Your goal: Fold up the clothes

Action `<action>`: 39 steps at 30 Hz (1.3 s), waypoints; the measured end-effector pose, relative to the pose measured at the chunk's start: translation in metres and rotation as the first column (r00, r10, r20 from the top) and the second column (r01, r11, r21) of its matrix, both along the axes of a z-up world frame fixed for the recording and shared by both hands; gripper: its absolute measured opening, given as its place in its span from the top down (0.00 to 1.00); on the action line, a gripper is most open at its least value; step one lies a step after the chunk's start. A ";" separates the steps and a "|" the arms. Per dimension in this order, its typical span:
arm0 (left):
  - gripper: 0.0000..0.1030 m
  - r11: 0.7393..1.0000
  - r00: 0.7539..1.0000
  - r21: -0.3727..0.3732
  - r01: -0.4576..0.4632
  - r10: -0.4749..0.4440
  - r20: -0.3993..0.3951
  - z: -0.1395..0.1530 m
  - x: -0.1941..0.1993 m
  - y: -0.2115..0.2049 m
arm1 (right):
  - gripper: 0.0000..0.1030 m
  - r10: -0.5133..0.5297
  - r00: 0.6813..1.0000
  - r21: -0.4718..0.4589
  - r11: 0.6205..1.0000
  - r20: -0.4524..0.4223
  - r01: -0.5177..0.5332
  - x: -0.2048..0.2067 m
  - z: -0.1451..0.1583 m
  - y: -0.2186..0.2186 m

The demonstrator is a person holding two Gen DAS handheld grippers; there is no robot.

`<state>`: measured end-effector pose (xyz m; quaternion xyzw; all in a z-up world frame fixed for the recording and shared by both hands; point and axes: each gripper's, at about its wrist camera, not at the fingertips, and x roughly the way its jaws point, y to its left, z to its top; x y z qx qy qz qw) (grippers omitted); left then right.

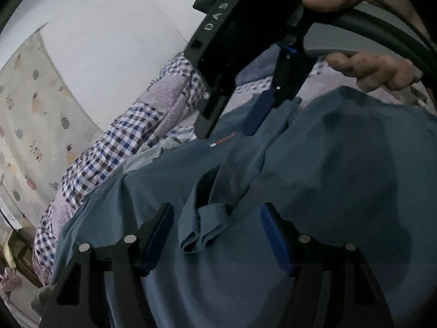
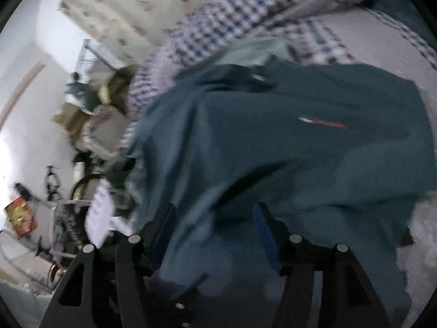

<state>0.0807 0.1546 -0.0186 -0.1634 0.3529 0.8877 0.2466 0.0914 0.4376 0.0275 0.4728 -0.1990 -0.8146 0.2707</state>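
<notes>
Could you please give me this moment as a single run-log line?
task: fold clothes | item: blue shirt spread on checked bedding | left gripper: open, over rolled sleeve | right gripper: open, above shirt

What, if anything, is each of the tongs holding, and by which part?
Nothing is held. The left tongs stand open around the shirt's rolled sleeve without pinching it; the right tongs are open above the shirt.

Both wrist views look down, close — sharing the teal shirt [image 1: 314, 191]; left sees right gripper [image 1: 245, 120].
</notes>
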 end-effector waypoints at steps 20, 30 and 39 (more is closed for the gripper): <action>0.97 0.608 0.865 0.674 -0.419 0.042 0.500 0.059 -0.094 -0.137 | 0.39 -0.151 0.987 -0.002 0.988 -0.051 0.151 -0.004 -0.005 0.037; 0.84 0.589 0.792 0.619 -0.520 0.060 0.608 0.037 -0.121 -0.151 | 0.39 -0.130 0.985 0.077 0.987 -0.115 0.140 -0.001 0.000 0.023; 0.67 0.636 0.781 0.584 -0.504 0.048 0.622 0.031 -0.110 -0.138 | 0.39 -0.090 0.977 0.309 0.939 -0.195 0.148 -0.011 -0.015 -0.010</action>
